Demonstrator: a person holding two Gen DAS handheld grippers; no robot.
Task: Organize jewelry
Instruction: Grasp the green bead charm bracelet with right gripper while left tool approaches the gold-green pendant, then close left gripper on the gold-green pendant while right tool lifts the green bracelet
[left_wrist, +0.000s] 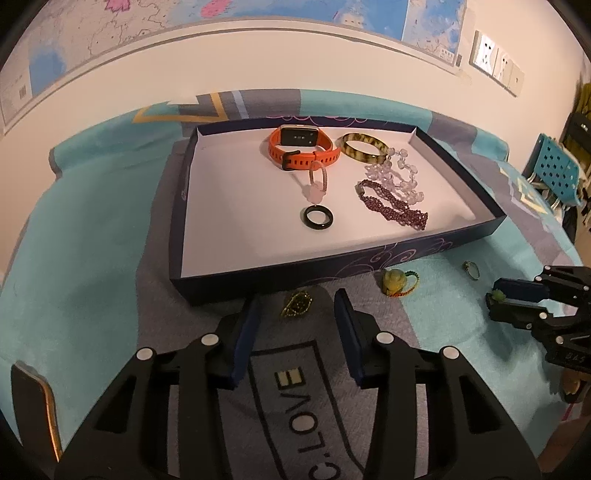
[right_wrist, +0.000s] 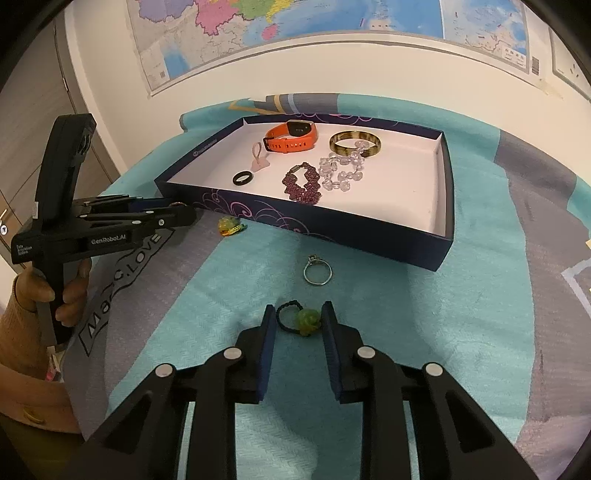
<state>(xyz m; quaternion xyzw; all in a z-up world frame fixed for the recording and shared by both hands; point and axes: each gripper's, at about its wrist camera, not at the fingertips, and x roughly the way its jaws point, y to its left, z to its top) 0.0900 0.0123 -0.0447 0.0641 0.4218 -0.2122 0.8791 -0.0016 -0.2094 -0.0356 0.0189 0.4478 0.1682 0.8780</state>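
- Our right gripper (right_wrist: 299, 319) stands open, its fingers on either side of a green bead on a black cord loop (right_wrist: 306, 320) lying on the teal blanket (right_wrist: 424, 332).
- Just beyond it we see a silver ring (right_wrist: 317, 272).
- Our left gripper (left_wrist: 295, 308) is open too, with a small gold-edged pendant (left_wrist: 296, 303) lying between its tips.
- A yellow charm (left_wrist: 394, 282) rests near the dark box (left_wrist: 258, 275).
- Inside the box we find an orange watch (left_wrist: 301, 147), amber bangle (left_wrist: 364, 148), clear bead bracelet (left_wrist: 393, 173), purple bracelet (left_wrist: 393, 205) and black ring (left_wrist: 317, 219).

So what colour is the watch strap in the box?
Orange watch strap, with a dark buckle; clearest in the left wrist view.
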